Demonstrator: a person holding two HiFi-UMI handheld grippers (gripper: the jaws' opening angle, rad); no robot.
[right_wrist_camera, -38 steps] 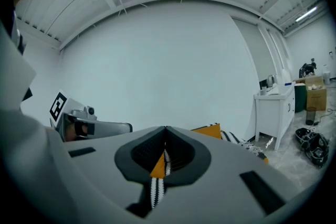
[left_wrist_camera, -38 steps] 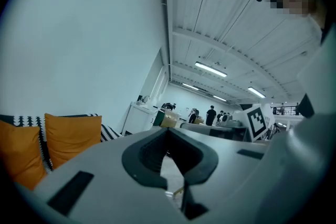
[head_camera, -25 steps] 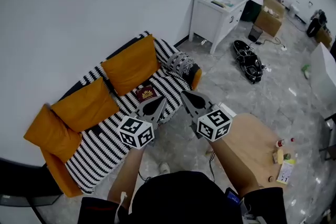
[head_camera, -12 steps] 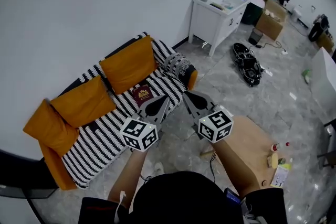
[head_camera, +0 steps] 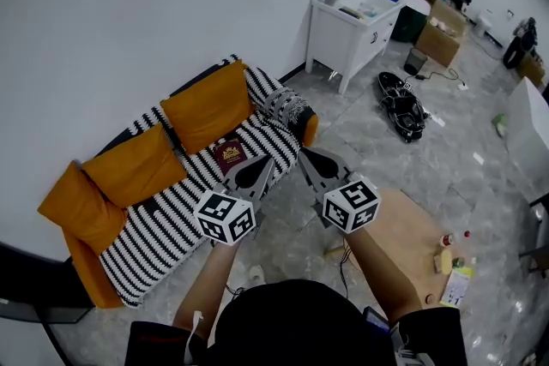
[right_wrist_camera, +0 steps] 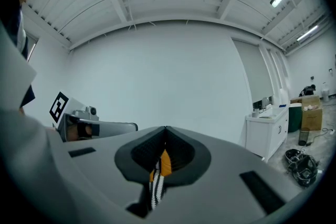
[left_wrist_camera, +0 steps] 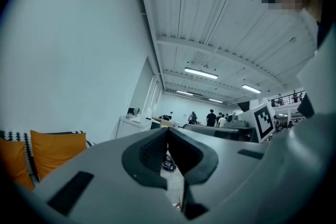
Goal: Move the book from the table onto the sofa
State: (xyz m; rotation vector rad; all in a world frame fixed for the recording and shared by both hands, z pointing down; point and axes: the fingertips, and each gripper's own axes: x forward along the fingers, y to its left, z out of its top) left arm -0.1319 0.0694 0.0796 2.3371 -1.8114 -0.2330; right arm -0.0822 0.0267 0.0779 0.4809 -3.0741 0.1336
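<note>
Both grippers have drawn back a little from the sofa over the last second; the book has kept its place.

Item 1. Book: dark red cover with a gold emblem. It lies flat on the sofa's black-and-white striped seat, toward the end nearest the white cabinet. Neither gripper touches it.

Item 2. Cushions: 3, orange, ranged along the sofa's back; the book lies just in front of 1 of them.

Item 3. Left gripper: jaws clenched together, nothing between them. In the head view its tip shows over the sofa's front edge, near the book but apart from it.

Item 4. Right gripper: jaws likewise closed and empty, beside the left gripper, off the sofa's cabinet end. The sofa's stripes and orange show through the slit below its tips.

Item 5. Wooden table: on the floor well apart from the sofa, under the right forearm, with small items at its far edge.
</note>
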